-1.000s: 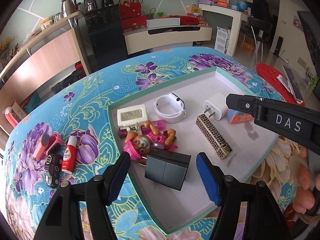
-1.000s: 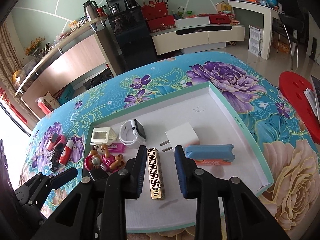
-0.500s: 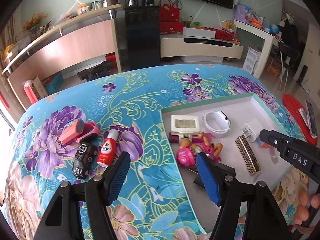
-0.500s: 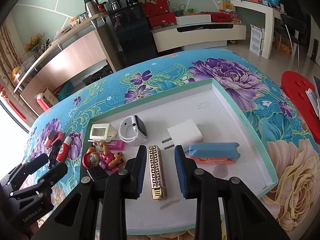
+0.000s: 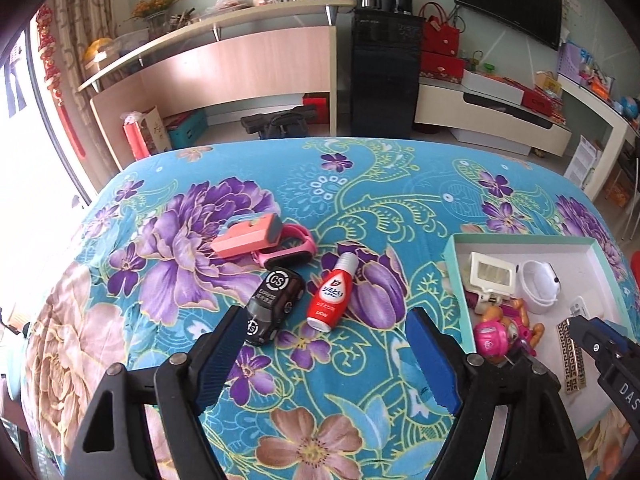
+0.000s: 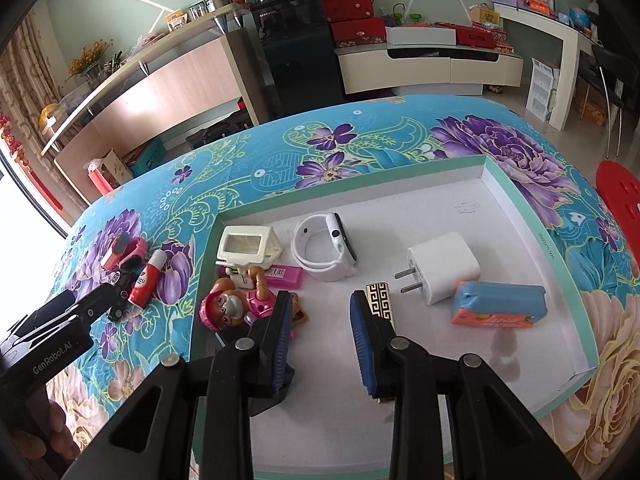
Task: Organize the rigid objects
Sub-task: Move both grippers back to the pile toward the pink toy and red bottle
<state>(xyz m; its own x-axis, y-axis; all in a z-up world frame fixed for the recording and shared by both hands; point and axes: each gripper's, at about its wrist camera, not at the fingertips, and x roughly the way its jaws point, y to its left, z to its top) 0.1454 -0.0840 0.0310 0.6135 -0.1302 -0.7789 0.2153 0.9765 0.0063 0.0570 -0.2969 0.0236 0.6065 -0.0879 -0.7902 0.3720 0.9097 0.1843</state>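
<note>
On the flowered cloth lie a black toy car (image 5: 272, 306), a red bottle (image 5: 332, 296), a salmon block (image 5: 248, 236) and a pink watch (image 5: 290, 250). My left gripper (image 5: 326, 356) hovers just in front of the car and bottle, its jaws opening, nothing between them. My right gripper (image 6: 320, 324) hangs over the white tray (image 6: 520, 192), jaws opening, empty. The gold patterned bar (image 6: 382, 300) lies just outside its right finger and a pup figure (image 6: 236, 308) by its left finger. A dark box is partly hidden under that finger.
The tray also holds a white watch (image 6: 324, 248), a white charger (image 6: 440, 272), a blue-orange case (image 6: 500, 304), a cream frame (image 6: 246, 244) and a pink piece (image 6: 284, 274). The table drops off just behind the cloth. A red stool (image 6: 620, 188) stands to the right.
My left gripper swung left from the tray out over the cloth near the car and bottle, and its jaws widened. My right gripper shifted left off the gold bar and opened slightly.
</note>
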